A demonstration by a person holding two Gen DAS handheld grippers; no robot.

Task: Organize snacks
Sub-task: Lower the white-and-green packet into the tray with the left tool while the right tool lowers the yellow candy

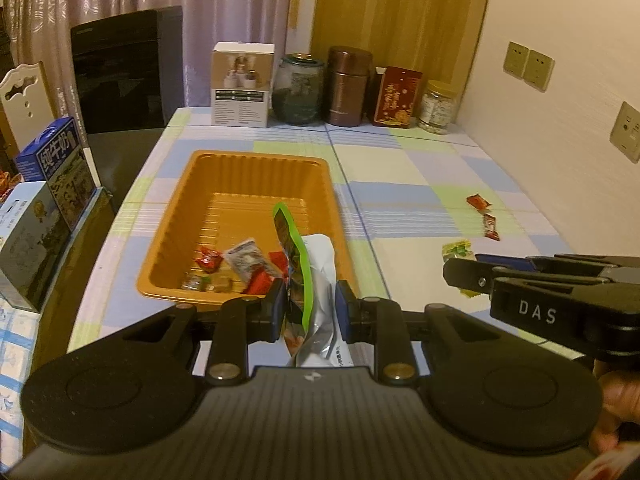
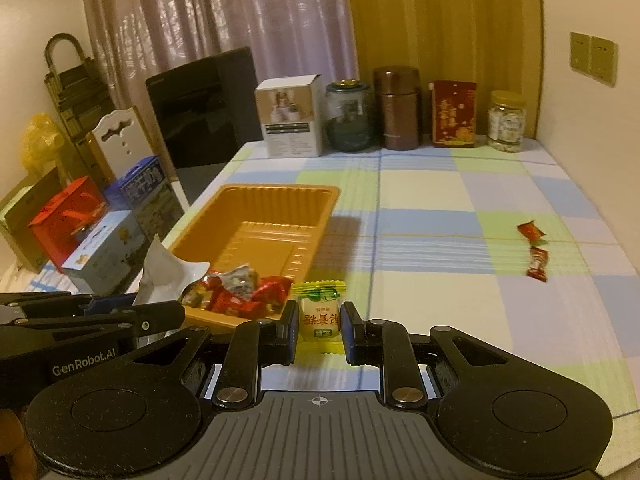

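Note:
An orange plastic tray point(image 1: 240, 176) point(image 2: 256, 216) lies on the checked tablecloth with several wrapped snacks point(image 1: 224, 266) point(image 2: 240, 292) at its near end. My left gripper point(image 1: 310, 312) is shut on a silver snack pouch with a green edge point(image 1: 306, 280), held upright over the tray's near right corner. My right gripper point(image 2: 320, 328) is shut on a yellow and green wrapped candy point(image 2: 319, 314), just right of the tray's near corner. In the left wrist view the right gripper point(image 1: 460, 272) reaches in from the right; the candy point(image 1: 456, 249) shows at its tip.
Two red wrapped candies point(image 2: 532, 230) point(image 2: 537, 264) lie on the cloth at the right. Jars, tins and a white box point(image 1: 243, 84) line the table's far edge. Boxes point(image 1: 60, 168) stand off the left side. A wall with sockets borders the right.

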